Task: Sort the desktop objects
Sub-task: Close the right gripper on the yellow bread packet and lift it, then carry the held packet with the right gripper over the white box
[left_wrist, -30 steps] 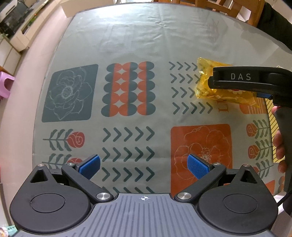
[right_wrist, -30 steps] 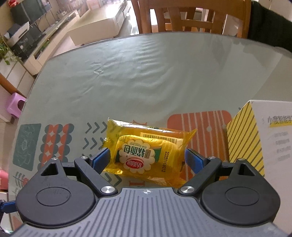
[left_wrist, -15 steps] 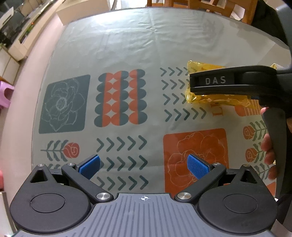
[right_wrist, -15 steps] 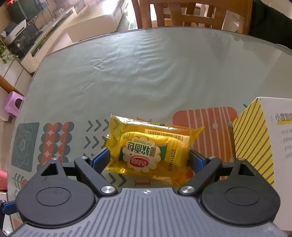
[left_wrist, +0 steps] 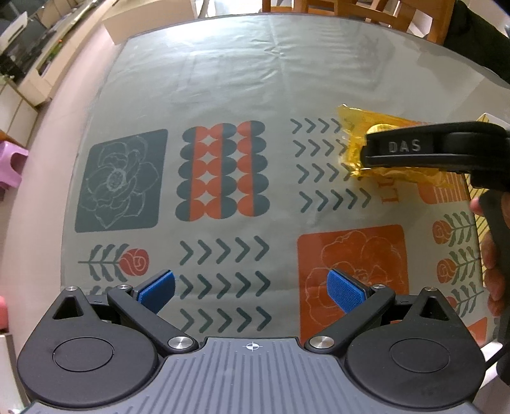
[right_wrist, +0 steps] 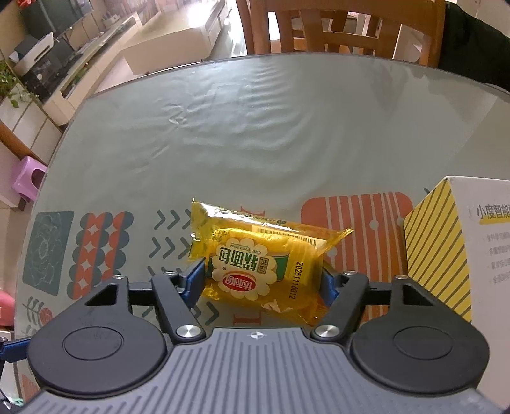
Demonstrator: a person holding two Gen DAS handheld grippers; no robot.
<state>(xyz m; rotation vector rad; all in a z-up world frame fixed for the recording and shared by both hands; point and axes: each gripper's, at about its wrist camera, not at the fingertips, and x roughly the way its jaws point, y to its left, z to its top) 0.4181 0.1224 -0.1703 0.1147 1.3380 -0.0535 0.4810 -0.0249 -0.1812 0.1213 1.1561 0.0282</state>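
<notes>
A yellow snack packet (right_wrist: 261, 254) with a red and white label lies between the blue pads of my right gripper (right_wrist: 262, 279). The jaws have closed in on its sides and grip it just above the patterned tablecloth (right_wrist: 223, 143). In the left wrist view the same packet (left_wrist: 353, 153) shows at the right, partly hidden behind the black right gripper body (left_wrist: 430, 148). My left gripper (left_wrist: 251, 289) is open and empty, low over the cloth near the front edge.
A white box with yellow stripes (right_wrist: 446, 242) stands right of the packet. A wooden chair (right_wrist: 344, 25) stands beyond the far table edge. A purple stool (right_wrist: 27, 178) is on the floor at the left.
My right gripper's jaws have closed from wide open onto the snack packet. The left wrist view has drifted slightly; the left jaws stay open.
</notes>
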